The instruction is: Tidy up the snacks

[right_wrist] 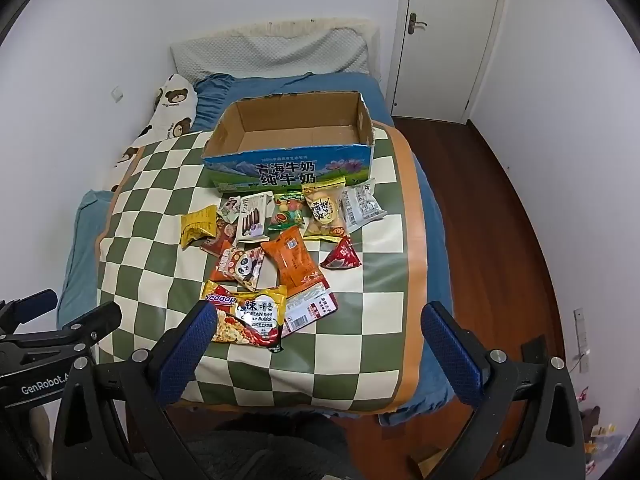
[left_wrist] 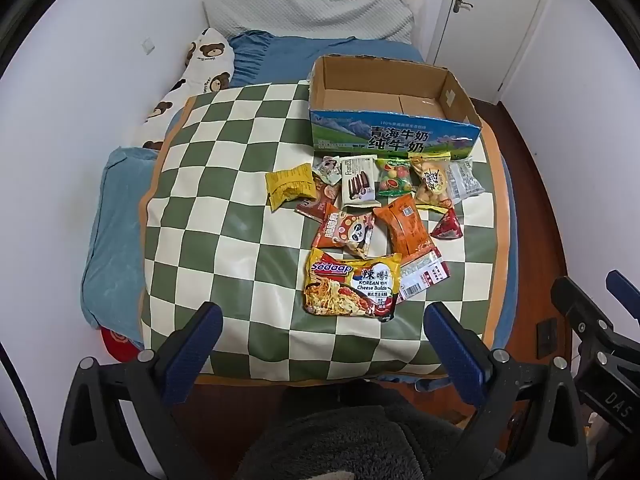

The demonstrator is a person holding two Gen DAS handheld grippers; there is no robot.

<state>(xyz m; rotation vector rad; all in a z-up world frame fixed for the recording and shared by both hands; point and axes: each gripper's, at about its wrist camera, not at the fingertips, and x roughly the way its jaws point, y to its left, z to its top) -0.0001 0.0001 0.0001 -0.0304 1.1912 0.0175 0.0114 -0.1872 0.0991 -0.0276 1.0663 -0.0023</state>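
An empty cardboard milk box (left_wrist: 394, 116) (right_wrist: 292, 148) with a blue and green printed front stands on a green-and-white checkered mat (left_wrist: 224, 184) (right_wrist: 360, 320) on the bed. Several snack packets lie in front of it: a yellow noodle pack (left_wrist: 352, 284) (right_wrist: 248, 316) nearest me, an orange packet (left_wrist: 408, 228) (right_wrist: 294, 264), a yellow packet (left_wrist: 290, 186) (right_wrist: 198, 226), a red triangular packet (left_wrist: 448, 226) (right_wrist: 342, 258). My left gripper (left_wrist: 324, 318) hangs open above the mat's near edge, nothing between its fingers. My right gripper (right_wrist: 320, 316) is open too, just short of the noodle pack.
Blue bedding and a bear-print pillow (left_wrist: 200, 68) (right_wrist: 172, 104) lie to the left, a grey pillow (left_wrist: 312, 16) at the headboard. White walls enclose the bed; a white door (right_wrist: 448, 36) and wooden floor (right_wrist: 500, 208) are on the right. Dark fuzzy fabric (left_wrist: 352, 440) sits below me.
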